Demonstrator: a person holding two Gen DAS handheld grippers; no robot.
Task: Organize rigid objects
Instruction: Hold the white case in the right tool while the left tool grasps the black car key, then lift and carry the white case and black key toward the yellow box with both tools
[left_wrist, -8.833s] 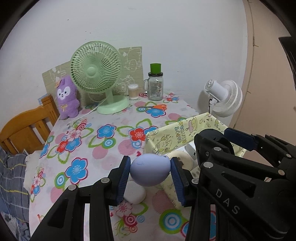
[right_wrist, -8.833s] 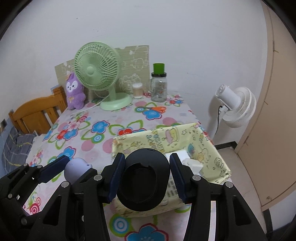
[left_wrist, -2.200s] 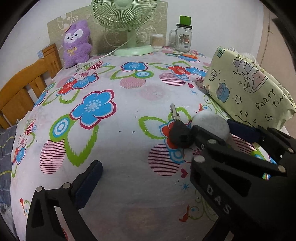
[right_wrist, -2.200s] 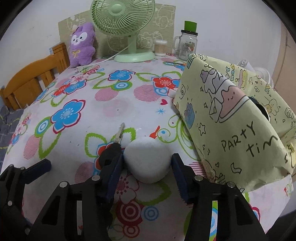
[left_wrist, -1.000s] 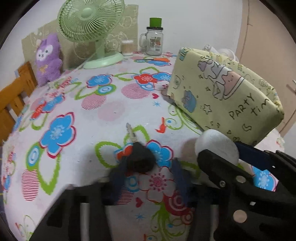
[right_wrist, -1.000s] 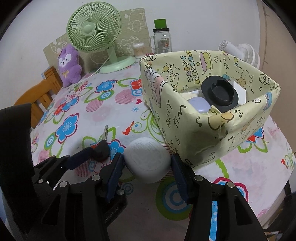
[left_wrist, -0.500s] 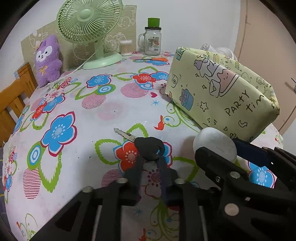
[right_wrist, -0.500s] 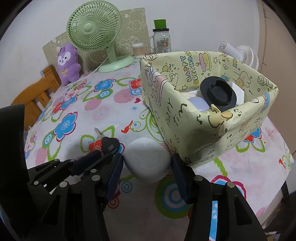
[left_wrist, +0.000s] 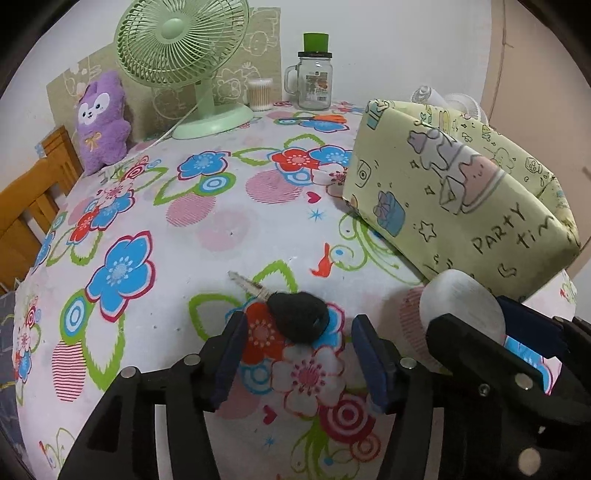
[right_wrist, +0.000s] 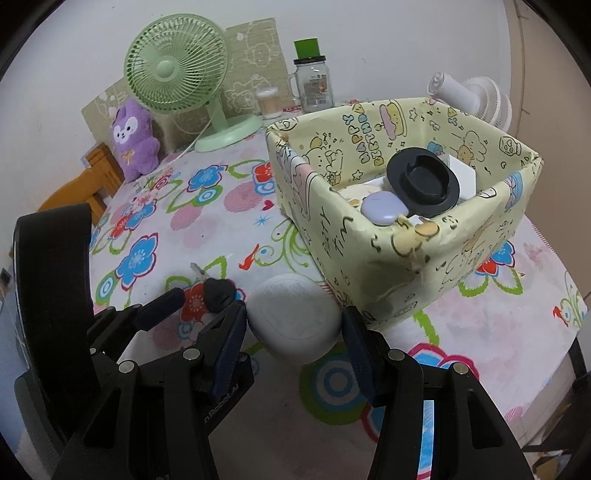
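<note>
We are holding the left tongs (left_wrist: 297, 354) over the counter (left_wrist: 221, 229) near its front edge, their jaws having just been opening. The black-headed key (left_wrist: 295, 319) is lying flat on the flowered cloth between the blue pads (left_wrist: 231, 354), neither touching it, its metal blade pointing toward the far left corner. At the right, the right tongs (left_wrist: 491, 325) are clamping a white rounded case (left_wrist: 458, 299), just in front of the yellow patterned box (left_wrist: 454, 199).
</note>
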